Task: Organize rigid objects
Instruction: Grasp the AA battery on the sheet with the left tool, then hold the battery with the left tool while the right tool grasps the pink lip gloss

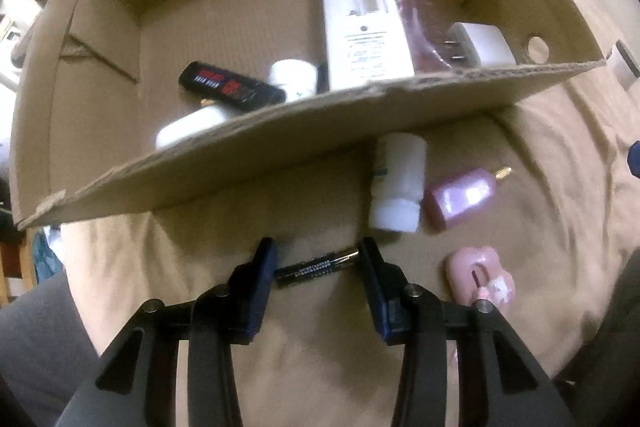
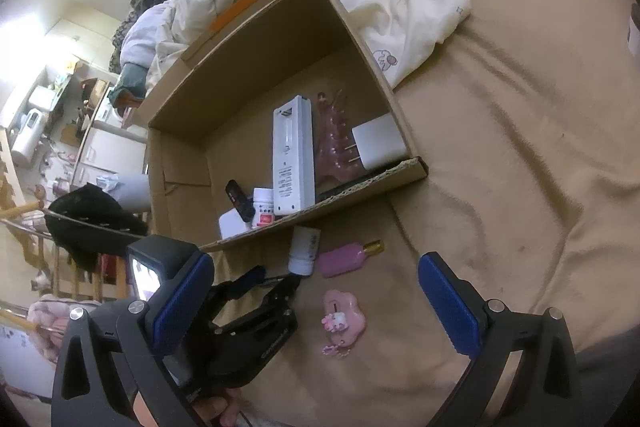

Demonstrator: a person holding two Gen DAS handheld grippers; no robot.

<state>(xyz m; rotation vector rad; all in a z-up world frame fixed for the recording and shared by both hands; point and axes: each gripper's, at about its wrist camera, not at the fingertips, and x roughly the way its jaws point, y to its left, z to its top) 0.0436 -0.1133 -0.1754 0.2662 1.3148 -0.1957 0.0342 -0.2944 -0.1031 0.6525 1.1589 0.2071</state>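
A: Battery [image 1: 318, 267] is the piece in hand, but start from the cardboard box [image 1: 280, 155] as our landmark. It sits open on the tan bed [image 2: 520, 147], and inside it lie a white remote [image 1: 362, 27], a white plug adapter [image 1: 486, 43], a black lighter [image 1: 228, 87] and a small white bottle [image 1: 292, 77].

B: And outside the box?

A: Just beside its near wall lies a white pill bottle [image 1: 398, 183], with a pink perfume bottle [image 1: 460, 197] next to it. Farther from the box sits a pink charm [image 1: 478, 277]. The battery is nearer us than the box wall, between the blue pads of the left gripper [image 1: 316, 263], which presses on its two ends.

B: How will it handle?

A: Light, stiff, smooth metal, I judge. Held end to end, it could pivot or pop out; a hold across the barrel's middle would be surer.

B: The right gripper [image 2: 316, 301]?

A: Spread wide and holding nothing, hovering over the bed on the near side of the box.
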